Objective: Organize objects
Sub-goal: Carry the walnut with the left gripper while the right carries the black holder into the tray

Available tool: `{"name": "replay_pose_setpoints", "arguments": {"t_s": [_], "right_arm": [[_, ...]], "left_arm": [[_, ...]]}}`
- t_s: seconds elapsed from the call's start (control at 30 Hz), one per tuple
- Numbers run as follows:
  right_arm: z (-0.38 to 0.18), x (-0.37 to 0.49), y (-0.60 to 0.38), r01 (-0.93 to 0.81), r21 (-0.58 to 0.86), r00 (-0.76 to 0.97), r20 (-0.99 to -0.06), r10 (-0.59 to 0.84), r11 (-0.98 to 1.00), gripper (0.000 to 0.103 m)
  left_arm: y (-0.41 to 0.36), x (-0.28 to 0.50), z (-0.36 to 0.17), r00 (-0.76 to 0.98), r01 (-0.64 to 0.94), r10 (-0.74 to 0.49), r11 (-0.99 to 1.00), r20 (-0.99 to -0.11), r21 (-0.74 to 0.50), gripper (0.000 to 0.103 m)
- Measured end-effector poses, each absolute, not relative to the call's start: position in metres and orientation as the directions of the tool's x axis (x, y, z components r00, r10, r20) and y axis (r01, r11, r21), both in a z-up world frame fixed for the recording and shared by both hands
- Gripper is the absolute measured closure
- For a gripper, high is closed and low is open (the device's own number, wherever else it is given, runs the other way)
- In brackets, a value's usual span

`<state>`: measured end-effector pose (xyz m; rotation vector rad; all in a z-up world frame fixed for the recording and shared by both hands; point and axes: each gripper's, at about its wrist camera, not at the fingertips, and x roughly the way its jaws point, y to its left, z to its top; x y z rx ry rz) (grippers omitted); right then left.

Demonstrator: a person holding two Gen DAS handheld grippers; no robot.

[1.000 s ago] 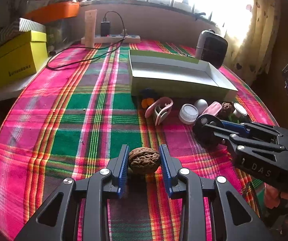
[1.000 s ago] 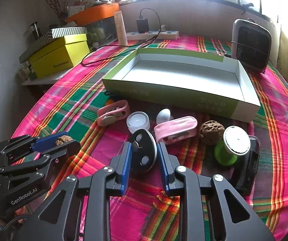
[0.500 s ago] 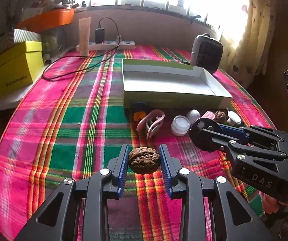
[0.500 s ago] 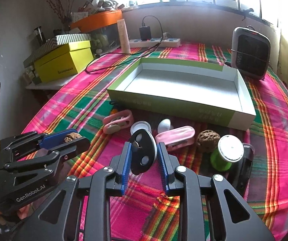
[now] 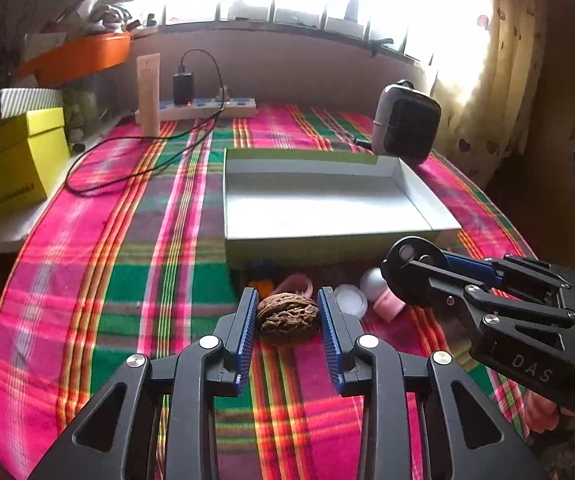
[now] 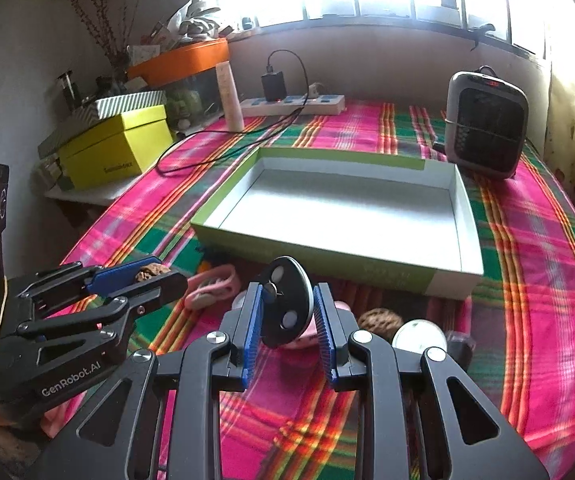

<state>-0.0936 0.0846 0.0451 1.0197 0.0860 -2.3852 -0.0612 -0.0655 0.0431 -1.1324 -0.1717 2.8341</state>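
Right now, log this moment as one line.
left gripper: shut on walnut | right gripper: shut on black disc | both held above cloth | box: empty

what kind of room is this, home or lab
Most likely a home, by a window: a table under a plaid cloth, a small heater, a power strip with a charger plugged in, and a curtain beside the window.

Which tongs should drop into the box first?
Right, probably. The right tongs, shut on the black disc, sit close to the box's near wall, roughly centred on it. The left tongs, shut on the walnut, sit further back, toward its left corner.
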Motion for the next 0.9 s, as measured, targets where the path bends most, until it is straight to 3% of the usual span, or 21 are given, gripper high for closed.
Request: {"name": "replay_pose_setpoints", "arguments": {"t_s": [0.9], "right_arm": [[0.056, -0.191, 0.082, 0.441, 0.147, -0.580, -0.706, -0.406, -0.885, 0.076]], "left_arm": [[-0.068, -0.163, 0.049, -0.715, -0.037, 0.105, -0.993, -0.691, -0.112, 0.074]]}}
